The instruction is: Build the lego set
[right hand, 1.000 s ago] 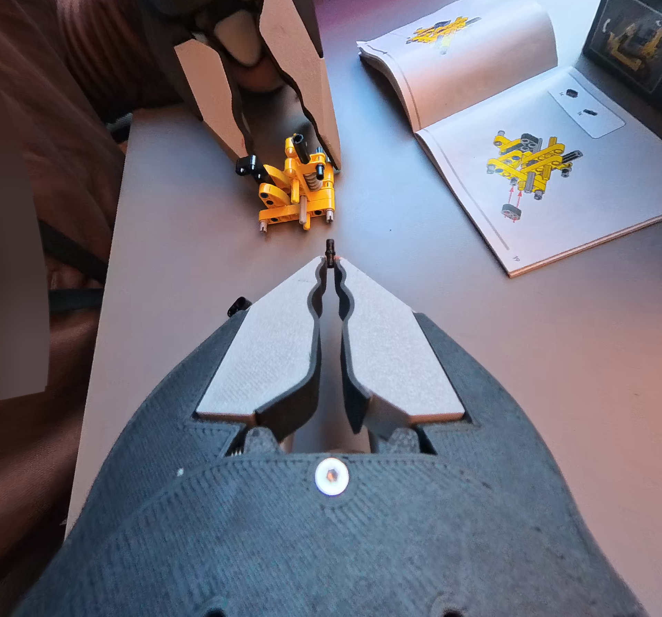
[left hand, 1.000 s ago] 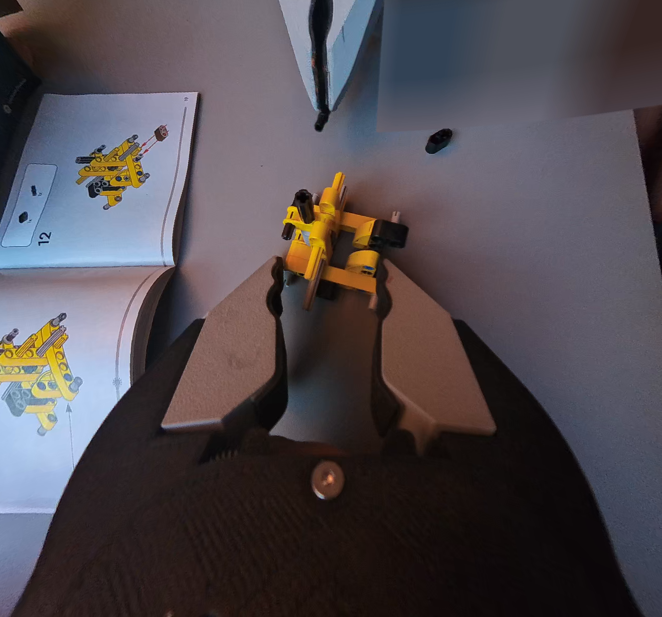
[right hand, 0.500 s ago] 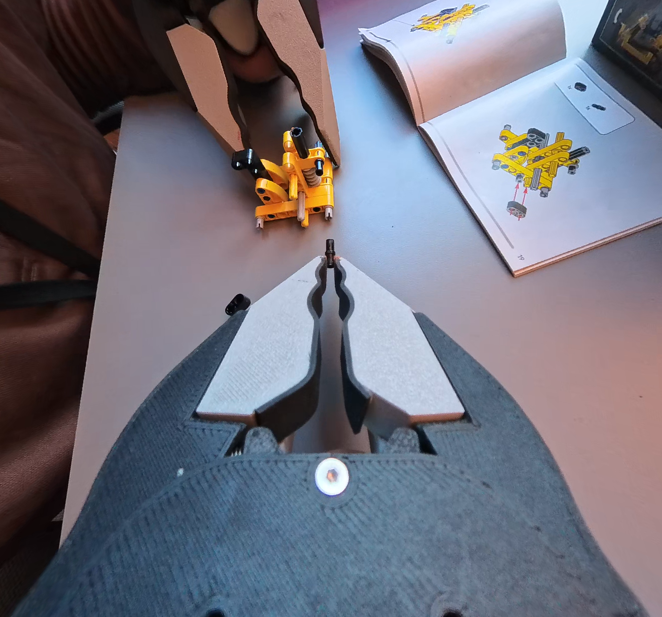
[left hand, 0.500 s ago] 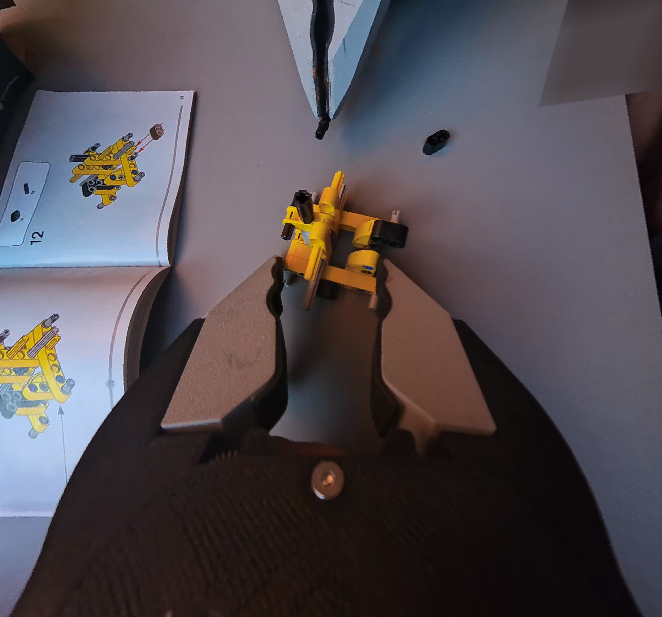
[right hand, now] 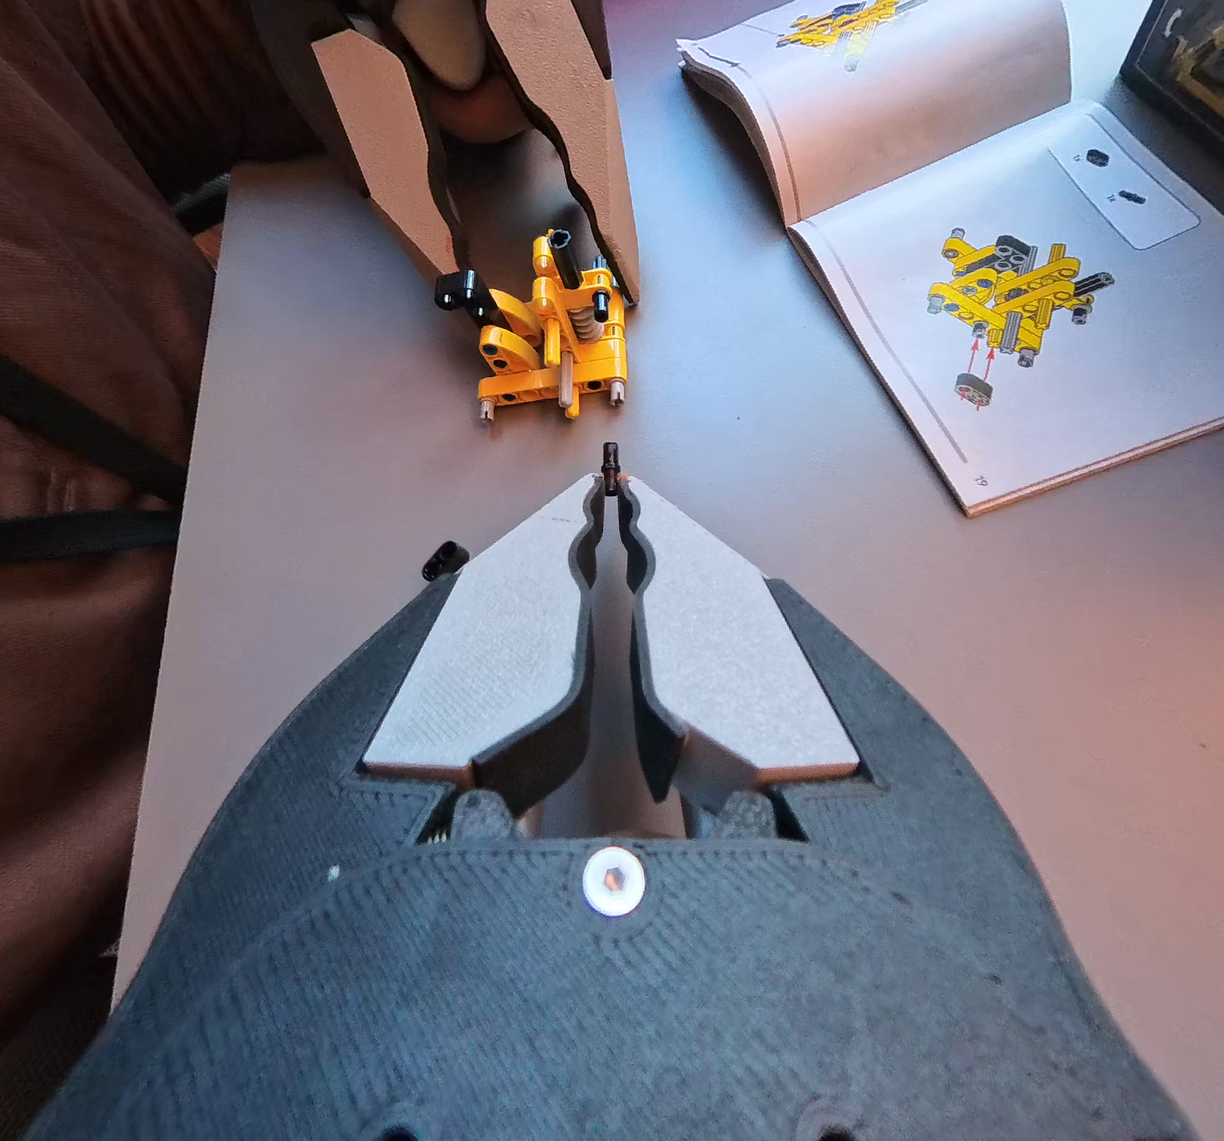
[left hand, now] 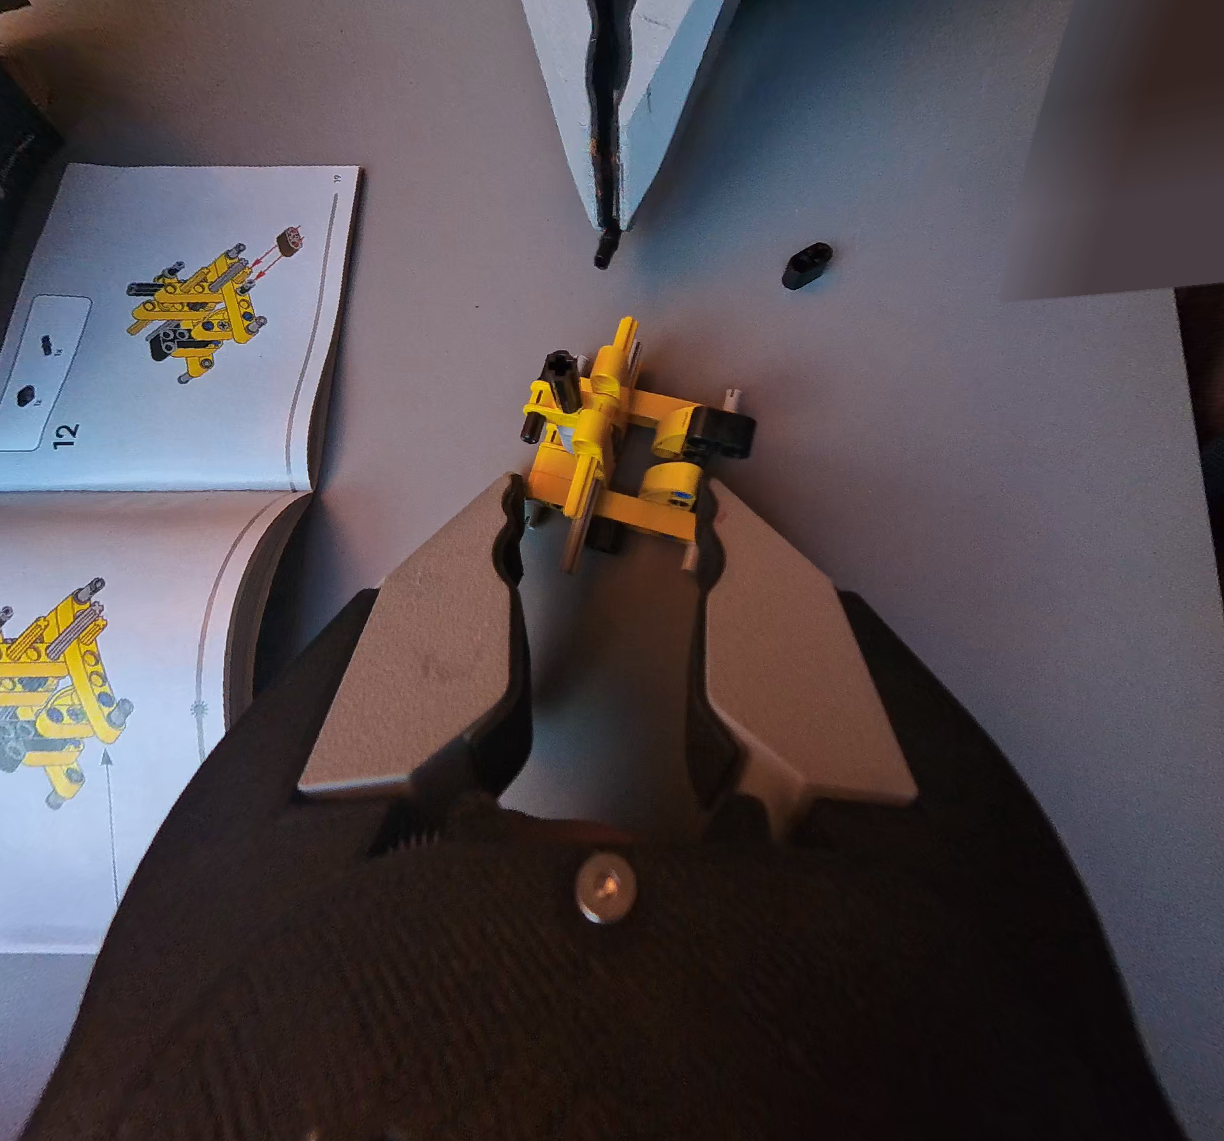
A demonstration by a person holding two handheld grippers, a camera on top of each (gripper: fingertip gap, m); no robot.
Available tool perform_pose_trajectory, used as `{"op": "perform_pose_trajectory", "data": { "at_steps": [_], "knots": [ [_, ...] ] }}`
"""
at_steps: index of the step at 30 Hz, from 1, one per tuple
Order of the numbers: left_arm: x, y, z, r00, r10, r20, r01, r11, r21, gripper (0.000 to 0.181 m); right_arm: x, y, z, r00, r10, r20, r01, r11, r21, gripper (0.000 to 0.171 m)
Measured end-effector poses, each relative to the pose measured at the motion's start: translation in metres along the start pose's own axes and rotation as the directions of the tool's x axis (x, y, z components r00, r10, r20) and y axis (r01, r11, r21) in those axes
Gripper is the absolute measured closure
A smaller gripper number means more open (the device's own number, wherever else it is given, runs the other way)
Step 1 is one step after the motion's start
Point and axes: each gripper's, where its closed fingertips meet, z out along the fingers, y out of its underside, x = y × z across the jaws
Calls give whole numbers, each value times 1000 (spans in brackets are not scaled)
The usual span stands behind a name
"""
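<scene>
Lego model [left hand: 619,440] on the table [left hand: 927,513] between my jaws, booklet [left hand: 179,328] left, loose piece [left hand: 807,264] behind.

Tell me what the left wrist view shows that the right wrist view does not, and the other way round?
Only the left wrist view shows the whole small black lego link lying loose on the grey table; in the right wrist view it peeks out half hidden. Only the right wrist view shows a dark box beyond the booklet and a brown sleeve. Both show the yellow lego assembly, the left gripper around it, the right gripper pinching a black pin, and the open instruction booklet.
</scene>
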Motion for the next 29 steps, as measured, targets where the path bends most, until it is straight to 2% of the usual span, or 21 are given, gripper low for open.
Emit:
{"op": "perform_pose_trajectory", "data": {
  "at_steps": [15,29],
  "knots": [
    [0,-1,2,1000,-24,14,24,1000,-1,132,-13,6,13,996,-88,-19,87,994,-69,171],
    [0,-2,2,999,-32,24,32,999,-1,132,-15,5,14,995,-97,-17,95,993,-66,171]
  ]
}}
